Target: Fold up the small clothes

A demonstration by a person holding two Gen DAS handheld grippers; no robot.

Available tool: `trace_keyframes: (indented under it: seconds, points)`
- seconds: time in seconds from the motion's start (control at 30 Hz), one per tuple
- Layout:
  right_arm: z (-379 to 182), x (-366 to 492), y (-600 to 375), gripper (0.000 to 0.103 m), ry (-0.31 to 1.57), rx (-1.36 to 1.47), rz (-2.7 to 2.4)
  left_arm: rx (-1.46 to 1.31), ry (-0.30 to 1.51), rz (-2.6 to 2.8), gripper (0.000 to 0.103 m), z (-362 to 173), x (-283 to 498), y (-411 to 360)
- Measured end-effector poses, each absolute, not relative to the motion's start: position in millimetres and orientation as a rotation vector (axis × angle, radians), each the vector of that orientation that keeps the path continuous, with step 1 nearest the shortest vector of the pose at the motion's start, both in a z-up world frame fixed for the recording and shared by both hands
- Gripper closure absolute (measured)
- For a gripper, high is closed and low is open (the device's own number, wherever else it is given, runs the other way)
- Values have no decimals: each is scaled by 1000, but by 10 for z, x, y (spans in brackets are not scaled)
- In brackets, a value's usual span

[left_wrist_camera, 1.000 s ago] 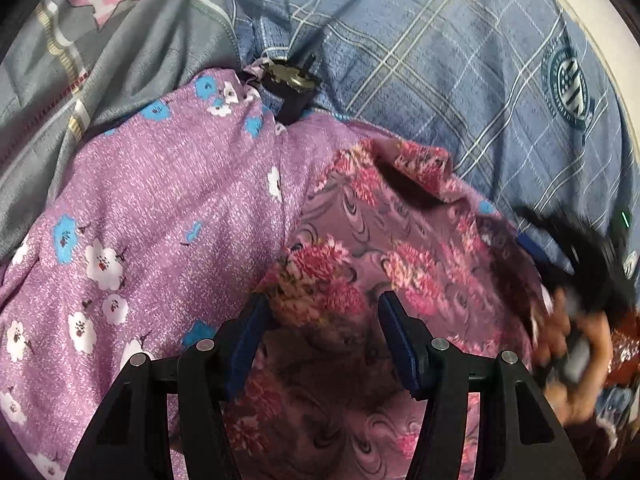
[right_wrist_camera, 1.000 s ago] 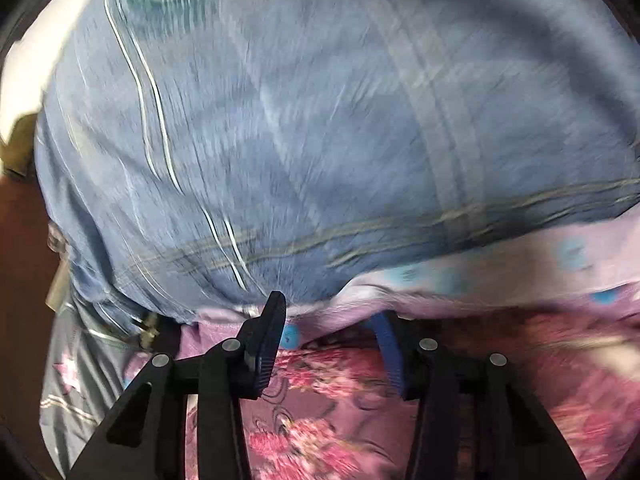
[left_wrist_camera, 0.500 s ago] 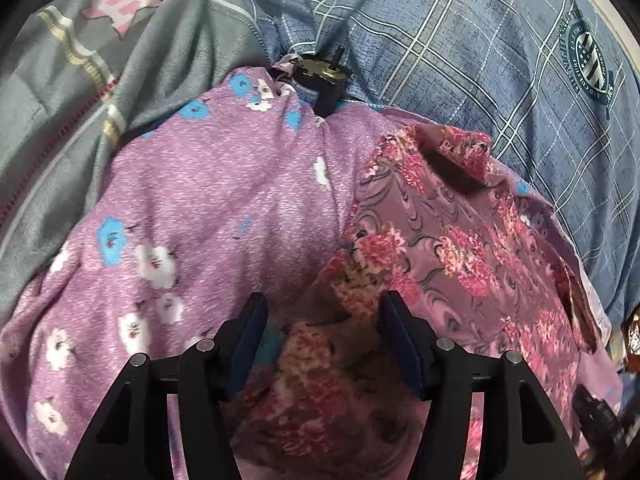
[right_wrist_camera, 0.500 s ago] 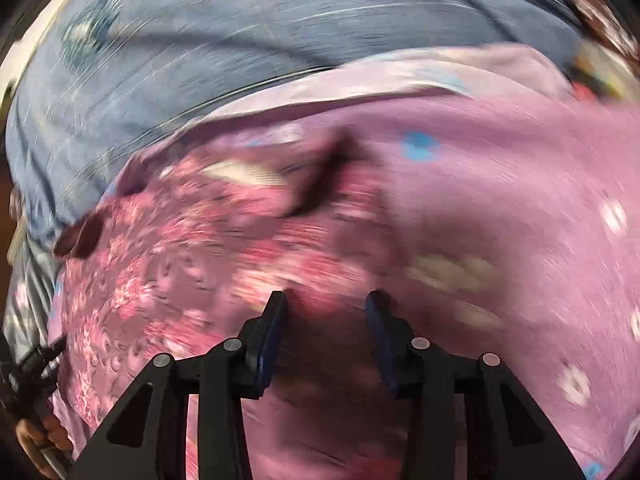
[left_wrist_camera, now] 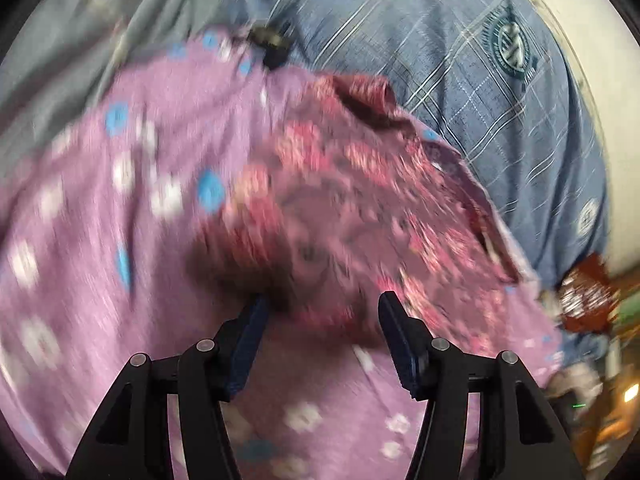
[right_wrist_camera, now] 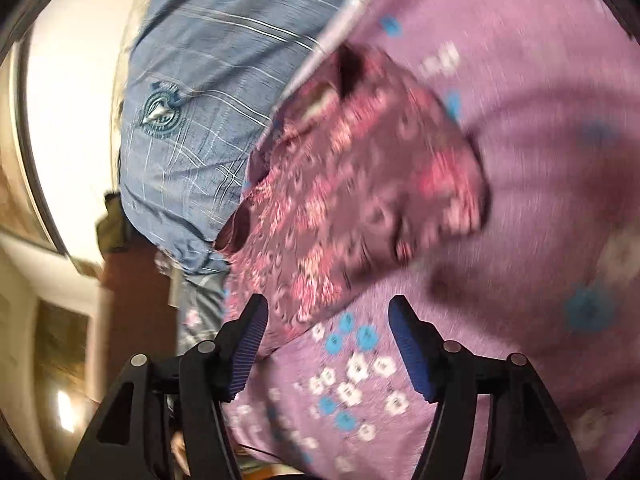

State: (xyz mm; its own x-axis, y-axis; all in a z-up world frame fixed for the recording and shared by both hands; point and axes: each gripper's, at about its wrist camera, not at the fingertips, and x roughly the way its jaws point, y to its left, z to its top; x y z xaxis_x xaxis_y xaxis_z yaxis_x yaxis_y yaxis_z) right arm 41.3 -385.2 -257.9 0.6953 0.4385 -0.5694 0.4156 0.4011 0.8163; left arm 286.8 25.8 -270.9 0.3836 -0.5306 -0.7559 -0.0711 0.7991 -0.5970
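A dark pink floral garment (left_wrist_camera: 360, 216) lies bunched on top of a larger lilac cloth (left_wrist_camera: 100, 240) printed with white and blue flowers, both frames smeared by motion blur. The left gripper (left_wrist_camera: 322, 304) has its fingers spread wide, with a rumpled fold of the pink garment sitting just ahead of and between the fingertips; whether the blue pads touch the fabric cannot be told through the blur. The right gripper (right_wrist_camera: 328, 308) is likewise spread apart and holds nothing, the pink floral garment (right_wrist_camera: 352, 176) ahead of its fingers and the lilac flowered cloth (right_wrist_camera: 540, 160) passing between them. Beyond both sets of fingers stretches a blue plaid fabric (left_wrist_camera: 460, 80) bearing a round teal emblem (left_wrist_camera: 512, 48). A grey garment (left_wrist_camera: 100, 32) lies far ahead of the left fingers, on their left, and a small dark clip-like object (left_wrist_camera: 272, 46) sits at the lilac cloth's far edge.
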Motion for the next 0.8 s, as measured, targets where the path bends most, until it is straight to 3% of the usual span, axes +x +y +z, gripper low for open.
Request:
trace_keyframes:
  seconds: [0.17,0.4,0.5,0.57,0.63,0.67,0.8]
  points:
    - [-2812,576,-3893,37,792,1300,-10,-745,1243,-357,45,-2979,2846,255]
    - [-2861,895,-3989,39,666,1301,-83,-958,1165,-340,45,-3175,3214,464]
    - [-2841,1018,-4013,41,631,1269,-107,-1036,1127,-339,49,-3286,3315,526]
    - [-2843,1132,-4034,51,642,1218,-126,-1028,1118,-317,79,-3316,3358,535]
    - [-2897,1182,-4065,84,690,1175,-165,-1007,1125,-311,87,-3354,3382,547]
    - [-2940,1185,-4090,92,705,1176,-164,-1011,1122,-314,92,-3358,3378,562]
    - [-2658,1154,-3981,93,667,1021,-160,-937,1058,-340,97,-3151,3255,590]
